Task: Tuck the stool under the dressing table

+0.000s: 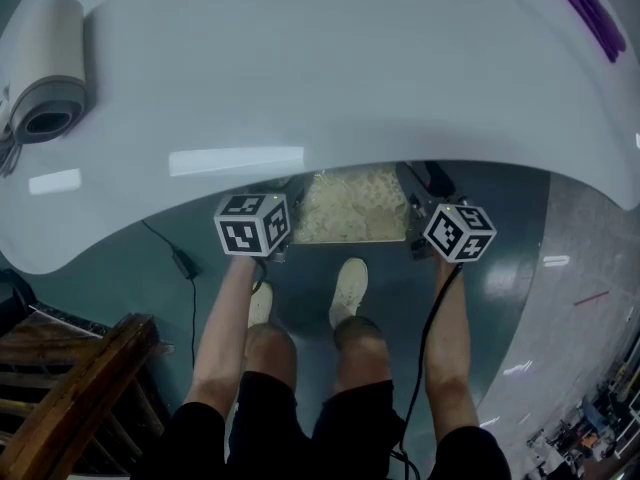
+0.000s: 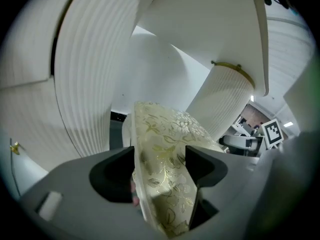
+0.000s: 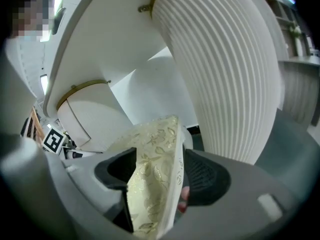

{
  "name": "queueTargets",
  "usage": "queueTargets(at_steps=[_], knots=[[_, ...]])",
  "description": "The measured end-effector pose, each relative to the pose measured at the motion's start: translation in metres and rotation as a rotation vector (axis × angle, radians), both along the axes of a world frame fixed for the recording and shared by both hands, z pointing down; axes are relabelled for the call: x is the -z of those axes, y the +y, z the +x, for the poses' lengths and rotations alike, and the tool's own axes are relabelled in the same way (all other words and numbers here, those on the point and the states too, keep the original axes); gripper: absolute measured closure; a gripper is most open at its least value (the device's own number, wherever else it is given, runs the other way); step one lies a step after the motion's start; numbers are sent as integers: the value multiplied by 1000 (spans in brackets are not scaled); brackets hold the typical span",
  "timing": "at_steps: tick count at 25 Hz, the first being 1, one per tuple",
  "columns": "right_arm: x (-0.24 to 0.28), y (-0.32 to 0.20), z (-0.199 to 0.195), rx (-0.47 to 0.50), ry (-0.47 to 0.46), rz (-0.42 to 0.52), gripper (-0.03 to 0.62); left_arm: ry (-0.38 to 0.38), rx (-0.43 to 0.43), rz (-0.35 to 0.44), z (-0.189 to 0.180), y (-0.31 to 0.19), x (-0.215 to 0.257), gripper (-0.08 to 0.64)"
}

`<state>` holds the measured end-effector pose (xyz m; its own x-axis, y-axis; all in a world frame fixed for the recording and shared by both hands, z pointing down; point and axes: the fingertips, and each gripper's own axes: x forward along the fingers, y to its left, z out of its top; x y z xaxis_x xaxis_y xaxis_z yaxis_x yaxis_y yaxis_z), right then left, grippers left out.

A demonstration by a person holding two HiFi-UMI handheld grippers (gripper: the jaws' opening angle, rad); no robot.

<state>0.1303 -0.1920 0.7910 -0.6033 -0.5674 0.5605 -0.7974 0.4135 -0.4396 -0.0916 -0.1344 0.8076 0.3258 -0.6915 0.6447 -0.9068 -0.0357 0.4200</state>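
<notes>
Currently both forearms reach forward and down. The left gripper [image 1: 277, 236] is at the stool's [image 1: 352, 206] 9 o'clock edge and the right gripper [image 1: 425, 236] at its 3 o'clock edge. Both sets of fingers [image 2: 112, 176] are clamped on the floral seat rim. The stool sits at 12 o'clock from the shoes [image 1: 348, 290], partly under the white table [image 1: 300, 88].
</notes>
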Motion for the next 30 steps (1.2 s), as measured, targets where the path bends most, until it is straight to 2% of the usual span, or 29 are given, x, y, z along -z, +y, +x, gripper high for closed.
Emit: queueTargets(at_steps=[3,11,18,22,24,30], knots=[[13,5,4,-12,21,12,293,-57,-1,3,-3,5,10,262],[61,28,19,-68,50,34,375,-121,-66,43,11,21,63,318],[114,44,21,-91,64,55,424,-140,-67,53,13,34,110,389],[141,56,20,-97,94,75,471,-168,-73,64,14,43,135,403],[156,63,21,-102,104,81,492,-178,-62,70,14,49,150,443],[204,82,22,-109,118,104,506,-186,-64,79,18,62,197,476]])
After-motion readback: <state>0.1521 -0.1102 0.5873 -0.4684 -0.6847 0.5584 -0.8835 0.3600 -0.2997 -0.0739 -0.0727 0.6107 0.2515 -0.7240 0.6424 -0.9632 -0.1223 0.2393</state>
